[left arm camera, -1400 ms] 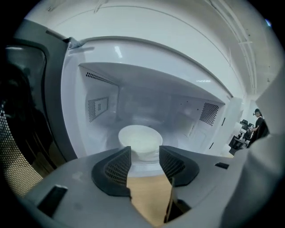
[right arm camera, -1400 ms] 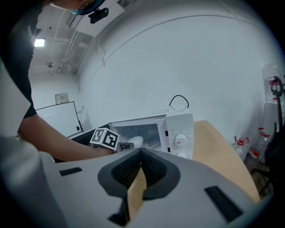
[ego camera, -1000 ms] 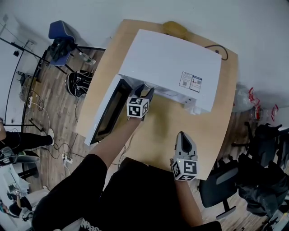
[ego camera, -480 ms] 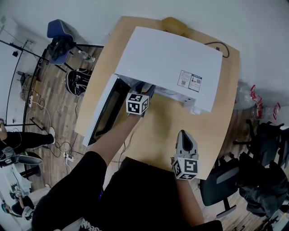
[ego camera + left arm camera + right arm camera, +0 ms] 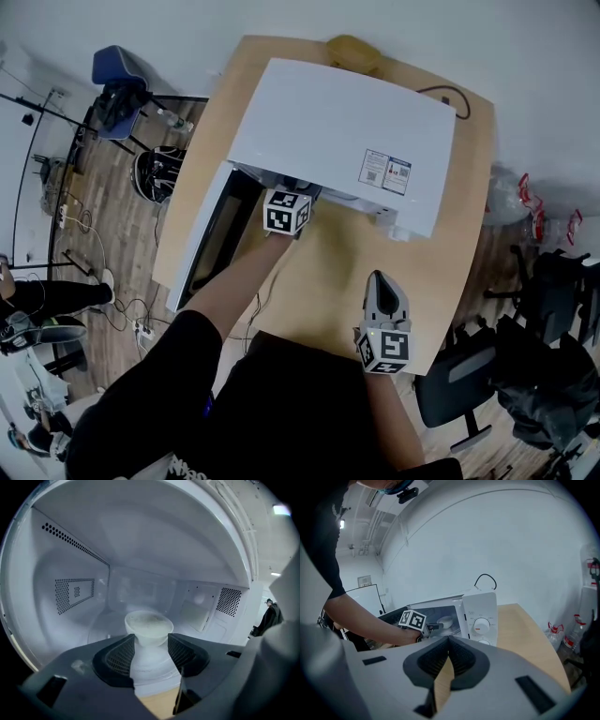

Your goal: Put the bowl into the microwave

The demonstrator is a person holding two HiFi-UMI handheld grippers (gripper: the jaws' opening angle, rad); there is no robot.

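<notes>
The white bowl (image 5: 147, 625) hangs just above the glass turntable (image 5: 150, 663) inside the white microwave (image 5: 337, 131). My left gripper (image 5: 150, 644) reaches into the cavity, its two black pads closed on the bowl's lower sides. In the head view only its marker cube (image 5: 286, 211) and the forearm show; the microwave top hides the fingertips. The right gripper view shows the bowl (image 5: 445, 620) in front of the left gripper inside the oven. The microwave door (image 5: 211, 234) stands swung open to the left. My right gripper (image 5: 382, 281) hovers over the table's near right part, shut and empty.
The microwave's control panel with a dial (image 5: 478, 627) faces me on the right. A yellow object (image 5: 353, 52) and a black cable (image 5: 450, 98) lie behind the oven. Bare wooden table (image 5: 441, 244) spreads to the right. A dark office chair (image 5: 459, 389) stands off the table's right edge.
My left gripper has pushed a little deeper into the microwave with the bowl. The right gripper has stayed where it was.
</notes>
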